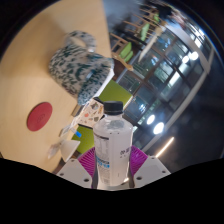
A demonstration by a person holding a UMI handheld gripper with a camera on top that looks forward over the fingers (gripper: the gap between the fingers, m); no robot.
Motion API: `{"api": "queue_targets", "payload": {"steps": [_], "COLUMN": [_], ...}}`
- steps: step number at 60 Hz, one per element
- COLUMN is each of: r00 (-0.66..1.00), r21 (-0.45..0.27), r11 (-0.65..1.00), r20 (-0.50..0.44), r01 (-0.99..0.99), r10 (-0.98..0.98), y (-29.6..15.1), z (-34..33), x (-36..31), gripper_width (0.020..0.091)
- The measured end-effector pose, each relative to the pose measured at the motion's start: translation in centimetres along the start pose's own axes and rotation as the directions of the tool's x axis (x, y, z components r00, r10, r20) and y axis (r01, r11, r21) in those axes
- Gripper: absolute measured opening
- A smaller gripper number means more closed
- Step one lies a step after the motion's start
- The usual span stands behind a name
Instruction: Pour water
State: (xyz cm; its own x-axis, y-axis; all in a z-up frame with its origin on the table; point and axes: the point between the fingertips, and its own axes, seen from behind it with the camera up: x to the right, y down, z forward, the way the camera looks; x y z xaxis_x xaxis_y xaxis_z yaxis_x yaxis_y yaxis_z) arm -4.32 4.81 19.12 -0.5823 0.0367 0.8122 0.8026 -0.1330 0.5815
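Tilted view here; the pale, smooth worktop [30, 70] fills the far side, a flat red disc [39, 115] lying on it; near it a rounded container [80, 65] with a speckled teal-and-white pattern and a pale lid; closer in, the clear plastic water bottle [113, 148], ribbed, dark-capped, white label, sits right between the fingers; gripper [112, 165] closed onto it, purple pads [86, 160] pressed against both its sides.

A pale tabletop [30, 70] carries a red disc [39, 115] and a patterned cup [77, 68].
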Motion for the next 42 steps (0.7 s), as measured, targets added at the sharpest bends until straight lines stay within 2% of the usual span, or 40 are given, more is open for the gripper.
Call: {"api": "queue_targets", "payload": {"steps": [4, 8, 20, 26, 31, 34, 36, 41, 42], "r00": [0.995, 0.991, 0.993, 1.000, 0.958, 0.856, 0.745, 0.290, 0.180], "r21": [-0.011, -0.010, -0.010, 0.010, 0.012, 0.018, 0.024, 0.020, 0.036], "r11": [0.995, 0.991, 0.993, 1.000, 0.958, 0.856, 0.745, 0.290, 0.177], "r20": [-0.021, -0.021, -0.001, 0.015, 0.003, -0.011, 0.025, 0.086, 0.086], "r01": [0.096, 0.134, 0.120, -0.002, -0.286, -0.517, -0.667, -0.957, -0.983], "r10": [-0.096, -0.134, -0.120, 0.002, 0.285, 0.517, 0.667, 0.953, 0.980], "y": [-0.5, -1.2, -1.5, -0.6, 1.0, 2.6, 3.1, 3.9, 3.8], "z": [-1.5, 0.0, 0.1, 0.5, 0.6, -0.6, 0.9, 0.8, -1.4], "x": [0.5, 1.1, 0.5, 0.0, 0.9, 1.0, 0.9, -0.2, -0.6], "gripper_width": [0.0412, 0.0413, 0.0410, 0.0413, 0.0413, 0.0417, 0.0416, 0.0415, 0.0417]}}
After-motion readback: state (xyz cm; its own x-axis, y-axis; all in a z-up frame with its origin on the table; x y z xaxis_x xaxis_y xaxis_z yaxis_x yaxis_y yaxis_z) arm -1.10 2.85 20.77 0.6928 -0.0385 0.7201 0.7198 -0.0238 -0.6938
